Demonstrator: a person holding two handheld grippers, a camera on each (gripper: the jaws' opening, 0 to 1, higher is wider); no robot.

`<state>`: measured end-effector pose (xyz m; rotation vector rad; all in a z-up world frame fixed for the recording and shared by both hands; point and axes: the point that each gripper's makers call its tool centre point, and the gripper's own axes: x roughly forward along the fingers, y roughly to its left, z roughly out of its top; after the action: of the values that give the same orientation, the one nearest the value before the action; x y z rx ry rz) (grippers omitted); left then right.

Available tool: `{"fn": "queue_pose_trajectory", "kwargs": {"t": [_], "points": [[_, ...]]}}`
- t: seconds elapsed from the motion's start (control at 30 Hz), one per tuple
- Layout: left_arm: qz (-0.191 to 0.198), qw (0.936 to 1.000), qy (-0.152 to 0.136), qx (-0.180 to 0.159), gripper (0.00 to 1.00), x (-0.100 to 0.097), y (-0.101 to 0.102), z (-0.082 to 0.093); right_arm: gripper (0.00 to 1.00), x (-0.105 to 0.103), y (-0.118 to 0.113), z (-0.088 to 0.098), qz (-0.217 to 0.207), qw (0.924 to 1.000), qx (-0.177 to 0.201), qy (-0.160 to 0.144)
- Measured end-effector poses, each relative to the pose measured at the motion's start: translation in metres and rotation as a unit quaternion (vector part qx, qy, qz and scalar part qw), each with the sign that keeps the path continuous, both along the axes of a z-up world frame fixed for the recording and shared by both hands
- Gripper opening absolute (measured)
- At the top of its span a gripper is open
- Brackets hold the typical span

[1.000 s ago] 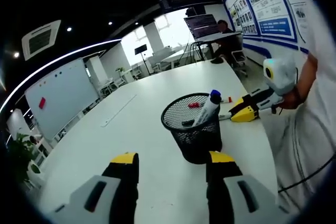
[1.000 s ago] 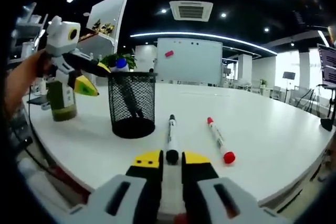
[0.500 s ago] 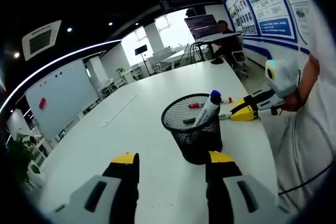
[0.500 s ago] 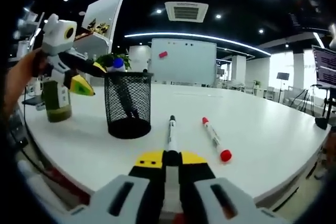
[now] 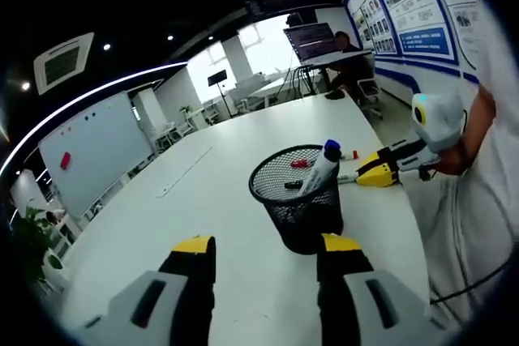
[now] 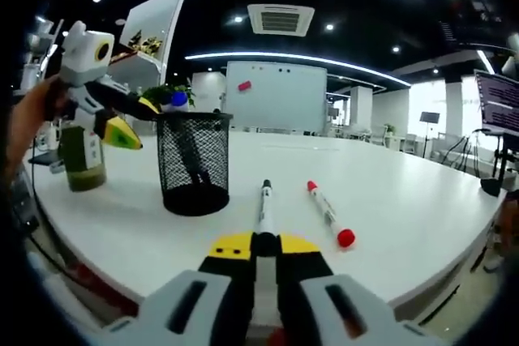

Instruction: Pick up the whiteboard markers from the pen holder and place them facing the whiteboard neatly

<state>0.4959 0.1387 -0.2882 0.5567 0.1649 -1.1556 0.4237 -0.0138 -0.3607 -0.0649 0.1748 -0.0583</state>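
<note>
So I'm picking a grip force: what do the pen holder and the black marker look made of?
The pen holder looks like black wire mesh, probably painted metal: you can see through its grid. The black marker, held at its end by the right tongs, looks like smooth white plastic with a black cap.

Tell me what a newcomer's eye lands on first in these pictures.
The black mesh pen holder on the white table, with a blue-capped marker leaning out of it. Right of it in the right gripper view lie a black marker, its near end between the right claw, and a red marker beside it. The whiteboard stands beyond the table.
</note>
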Motion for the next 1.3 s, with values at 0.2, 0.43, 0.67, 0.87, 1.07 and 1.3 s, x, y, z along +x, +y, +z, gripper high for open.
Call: {"fn": "queue_pose_trajectory", "kwargs": {"t": [0.2,0.43,0.67,0.87,1.07,1.3], "points": [[0.000,1.0000,0.000,0.000,0.51,0.000,0.000,0.000,0.10,-0.001,0.000,0.000,0.001,1.0000,0.002,-0.003],[0.000,1.0000,-0.001,-0.001,0.51,-0.001,0.000,0.000,0.12,-0.001,0.001,0.000,0.011,0.9999,0.006,-0.002],[0.000,1.0000,-0.001,-0.002,0.51,-0.002,0.000,0.001,0.20,-0.006,0.002,0.002,0.021,0.9998,0.005,0.001],[0.000,1.0000,-0.001,-0.003,0.51,-0.002,0.001,0.001,0.20,-0.005,0.002,0.019,0.028,0.9994,-0.001,-0.021],[0.000,1.0000,-0.001,-0.004,0.51,0.011,0.007,0.001,0.22,0.001,-0.007,0.039,0.050,0.9974,-0.025,-0.045],[-0.001,1.0000,0.000,-0.002,0.51,0.013,0.009,0.000,0.23,0.007,-0.002,0.054,0.141,0.9891,-0.002,-0.043]]}}
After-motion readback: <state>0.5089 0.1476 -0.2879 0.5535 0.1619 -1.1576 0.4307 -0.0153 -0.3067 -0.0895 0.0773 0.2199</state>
